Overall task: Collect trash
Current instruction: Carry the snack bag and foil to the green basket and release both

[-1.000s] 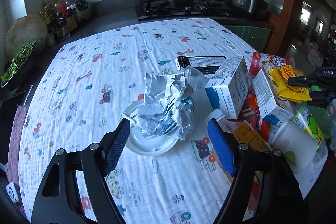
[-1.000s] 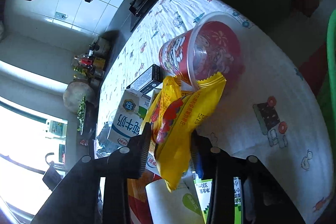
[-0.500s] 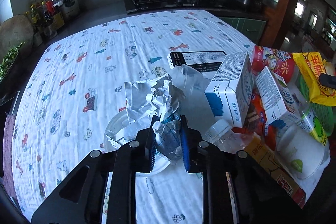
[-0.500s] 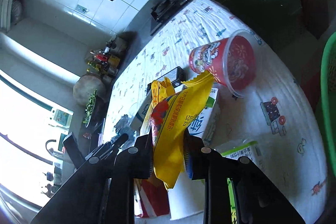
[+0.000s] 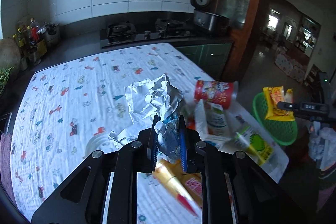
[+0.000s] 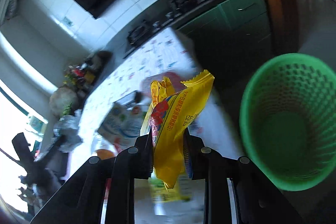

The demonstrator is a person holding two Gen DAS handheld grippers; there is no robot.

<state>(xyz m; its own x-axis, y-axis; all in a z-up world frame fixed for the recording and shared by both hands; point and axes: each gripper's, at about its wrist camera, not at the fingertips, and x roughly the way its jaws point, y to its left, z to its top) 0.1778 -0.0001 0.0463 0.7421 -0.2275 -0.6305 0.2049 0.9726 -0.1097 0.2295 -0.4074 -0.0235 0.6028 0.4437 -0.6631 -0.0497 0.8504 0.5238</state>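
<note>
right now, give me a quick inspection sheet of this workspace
surface: table under a cartoon-print cloth, far half bare
job's things: crumpled foil and yellow snack wrapper both lifted; green basket beside the table looks empty
clutter: red noodle cup on its side, milk cartons, white plate
grippers: left gripper jaws clamp the foil; right gripper jaws clamp the wrapper
cables: nothing seen
surroundings: gas hob, rice cooker, green cabinets

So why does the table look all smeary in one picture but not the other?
Right wrist view: motion blur smears the table and boxes, while the yellow wrapper in the jaws stays sharp, and window glare whitens the left edge. Left wrist view: mostly crisp, foil clear, only the nearest packets blurred; fisheye bends the walls.
</note>
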